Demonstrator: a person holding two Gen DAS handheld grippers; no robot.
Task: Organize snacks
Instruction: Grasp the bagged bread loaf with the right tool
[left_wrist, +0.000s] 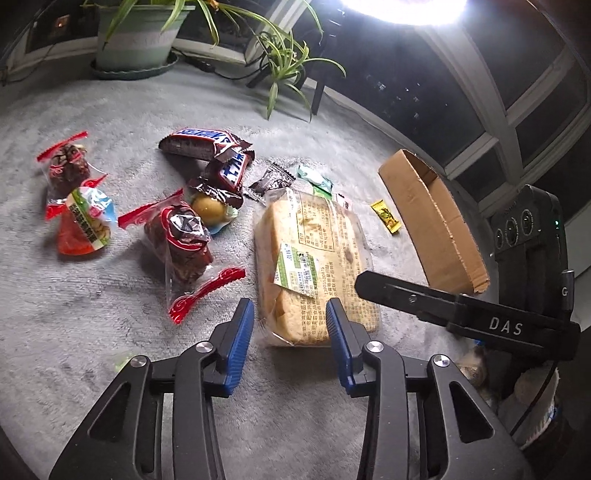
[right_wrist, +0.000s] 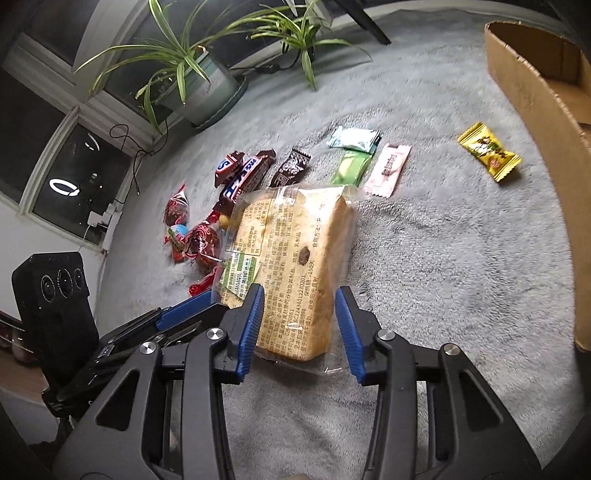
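A wrapped bread slab (left_wrist: 314, 266) lies on the grey carpet; in the right wrist view it (right_wrist: 295, 269) sits between my open right gripper's (right_wrist: 300, 325) blue fingers, near end inside the gap. My left gripper (left_wrist: 290, 343) is open, its jaws astride the bread's near left corner. Two Snickers bars (left_wrist: 210, 147), red-wrapped snacks (left_wrist: 181, 243), a jelly cup (left_wrist: 86, 225), a dark candy (left_wrist: 271, 181), green packets (right_wrist: 351, 166), a pink packet (right_wrist: 388, 170) and a yellow candy (right_wrist: 489, 151) lie scattered. An open cardboard box (left_wrist: 432, 218) stands to the right.
A potted spider plant (left_wrist: 136, 37) stands at the back by the windows, with cables on the floor (right_wrist: 125, 147). The right gripper's body (left_wrist: 480, 317) shows at the right of the left wrist view. A bright lamp glares at the top.
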